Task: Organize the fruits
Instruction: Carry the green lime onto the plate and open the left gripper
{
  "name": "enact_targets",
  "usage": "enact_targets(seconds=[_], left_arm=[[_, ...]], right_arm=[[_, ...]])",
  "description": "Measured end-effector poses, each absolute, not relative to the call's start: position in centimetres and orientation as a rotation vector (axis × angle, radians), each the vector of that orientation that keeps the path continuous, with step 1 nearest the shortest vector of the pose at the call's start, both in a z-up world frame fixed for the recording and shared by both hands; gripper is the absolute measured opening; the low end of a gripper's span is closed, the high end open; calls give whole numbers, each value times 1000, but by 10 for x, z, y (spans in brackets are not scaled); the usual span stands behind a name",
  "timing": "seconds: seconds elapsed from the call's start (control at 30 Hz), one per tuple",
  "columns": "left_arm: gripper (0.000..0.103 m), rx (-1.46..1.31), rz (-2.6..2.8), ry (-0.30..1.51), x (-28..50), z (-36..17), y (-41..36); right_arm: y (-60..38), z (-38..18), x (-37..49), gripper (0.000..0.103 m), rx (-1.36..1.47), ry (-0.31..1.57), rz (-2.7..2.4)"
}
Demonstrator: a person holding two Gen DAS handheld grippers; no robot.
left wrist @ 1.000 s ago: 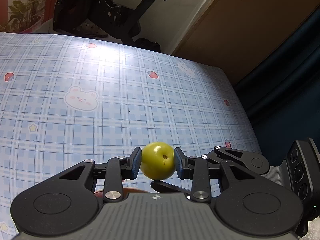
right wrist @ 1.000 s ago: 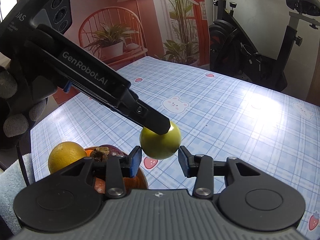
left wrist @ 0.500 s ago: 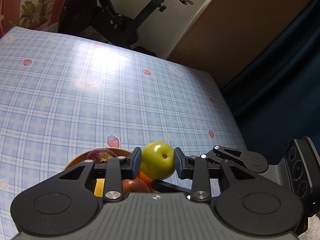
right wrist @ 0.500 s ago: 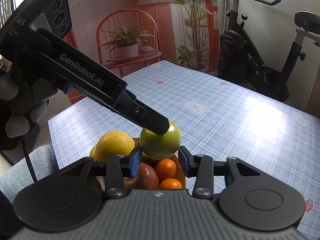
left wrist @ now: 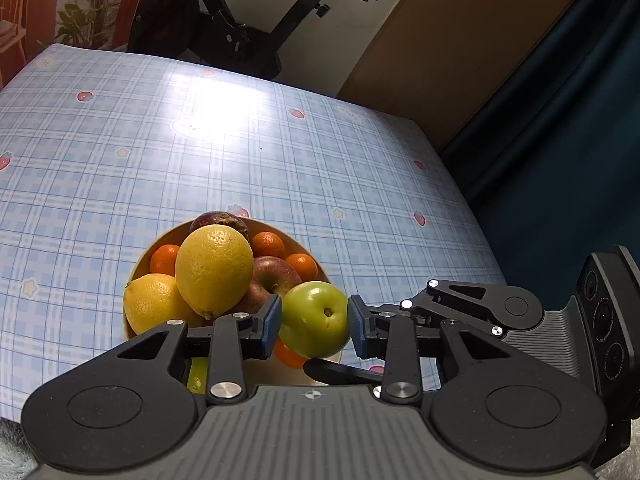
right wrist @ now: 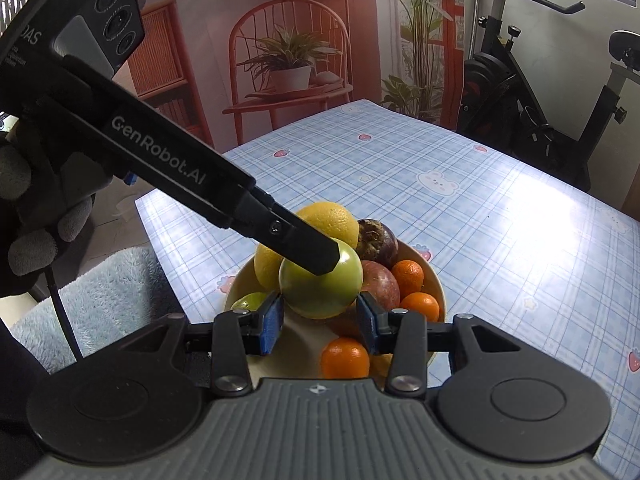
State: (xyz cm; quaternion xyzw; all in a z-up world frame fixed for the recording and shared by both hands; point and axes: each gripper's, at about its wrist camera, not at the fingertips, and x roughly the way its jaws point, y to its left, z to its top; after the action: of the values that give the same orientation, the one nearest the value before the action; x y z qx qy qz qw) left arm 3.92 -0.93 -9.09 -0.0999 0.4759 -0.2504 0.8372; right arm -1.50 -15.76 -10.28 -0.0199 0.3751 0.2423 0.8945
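Sliding into the left wrist view since a second ago, the fruit bowl (left wrist: 138,256) is now lying under the green apple (left wrist: 314,318), so the drop-off is looking close. Gripping that apple between both pads, the left claw (left wrist: 315,326) is hanging over the bowl's near right rim.

Seen from the right wrist, the right claw (right wrist: 320,322) is standing released, with the apple (right wrist: 320,284) hovering just beyond its fingertips, above the tabletop (right wrist: 500,240).
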Motion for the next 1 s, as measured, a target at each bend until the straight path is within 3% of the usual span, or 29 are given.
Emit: enact_targets(seconds=[1.0], left_arm=[[37, -183, -503, 1113, 37, -150, -14]], right_arm=[[-149, -148, -4, 43, 33, 950, 539]])
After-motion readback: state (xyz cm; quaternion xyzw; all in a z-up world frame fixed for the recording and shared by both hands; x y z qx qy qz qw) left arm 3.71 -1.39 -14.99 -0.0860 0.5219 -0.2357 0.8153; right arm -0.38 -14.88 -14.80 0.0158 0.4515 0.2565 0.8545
